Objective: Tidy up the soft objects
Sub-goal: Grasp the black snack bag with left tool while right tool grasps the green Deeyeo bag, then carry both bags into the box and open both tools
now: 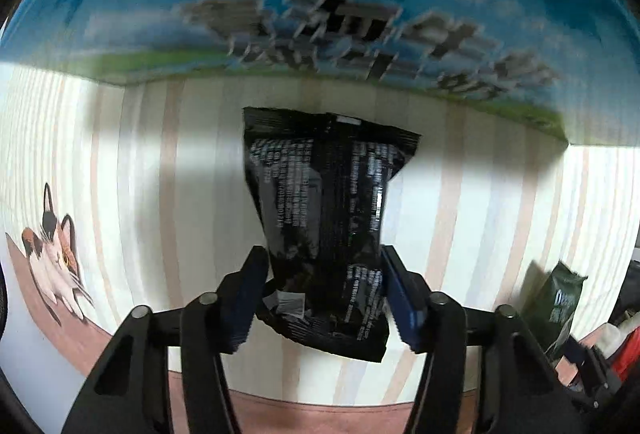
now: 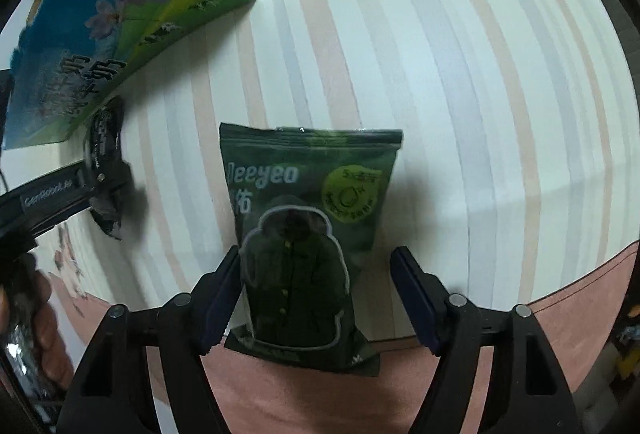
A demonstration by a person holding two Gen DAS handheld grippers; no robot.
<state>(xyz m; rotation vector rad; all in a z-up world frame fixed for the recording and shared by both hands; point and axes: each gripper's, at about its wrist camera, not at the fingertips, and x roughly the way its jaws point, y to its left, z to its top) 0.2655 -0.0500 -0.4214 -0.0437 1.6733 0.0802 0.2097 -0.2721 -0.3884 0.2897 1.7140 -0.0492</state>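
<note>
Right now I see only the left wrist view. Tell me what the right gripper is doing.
Observer: The right gripper is open, its fingers either side of a green packet.
Operator: Report whether it touches the packet.
Observer: One finger meets the packet's edge; the other stands clear of it.
Operator: Say where the packet lies.
Observer: On the striped cloth, its near end over the pink border.

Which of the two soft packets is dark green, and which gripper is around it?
The green packet printed "Deeyeo", between the fingers of the right gripper. The black packet carries only white text, at the left gripper.
</note>
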